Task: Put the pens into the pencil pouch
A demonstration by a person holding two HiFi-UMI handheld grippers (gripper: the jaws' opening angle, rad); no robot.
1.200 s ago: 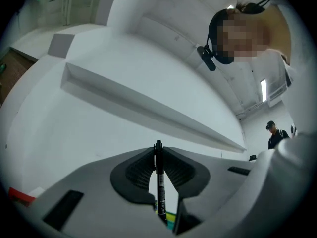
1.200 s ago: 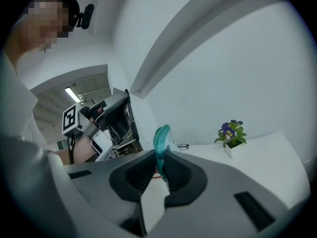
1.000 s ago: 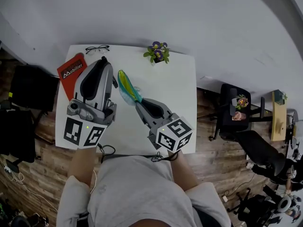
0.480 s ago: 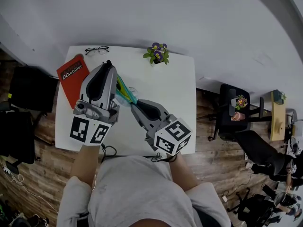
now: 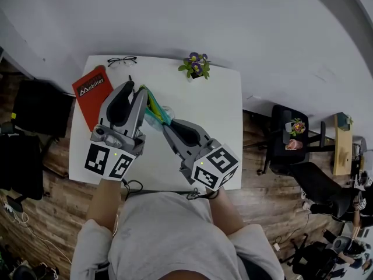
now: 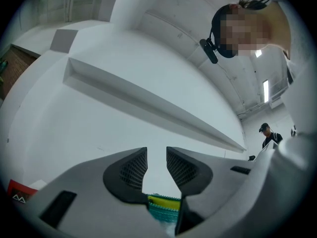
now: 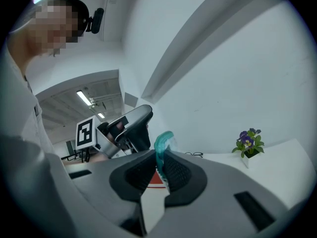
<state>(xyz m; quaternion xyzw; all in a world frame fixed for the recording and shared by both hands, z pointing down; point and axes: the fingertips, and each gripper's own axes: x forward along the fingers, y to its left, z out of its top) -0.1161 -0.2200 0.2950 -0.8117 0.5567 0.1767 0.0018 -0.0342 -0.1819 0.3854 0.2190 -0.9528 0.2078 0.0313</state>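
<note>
- We saw the pencil pouch (image 5: 155,106) lifted above the white desk (image 5: 215,98), between the two tools, at the middle of the desk's left half.
- The pouch was of soft material, teal with a bright yellow band along it, and in the head view it looked long and narrow, running from the left tool (image 5: 135,89) down to the right tool (image 5: 166,127).
- The right tool (image 7: 158,162) was closed on the pouch: in the right gripper view its two jaws pressed a thin teal edge (image 7: 162,145), which stood up above them and curled over at the top.
- The left tool (image 6: 156,155) had its jaws a little apart, with the bare wall showing between the ribbed pads.
- Low in that gap we saw a piece of the pouch (image 6: 163,205), yellow above and teal below, with a fine toothed edge; we could not tell if the jaws touched it.
- On the desk lay a red notebook (image 5: 90,92) at the left edge, glasses (image 5: 121,60) near the far left corner, and a small plant (image 5: 195,64) with purple flowers at the far edge.
- No view let us see inside the pouch.
</note>
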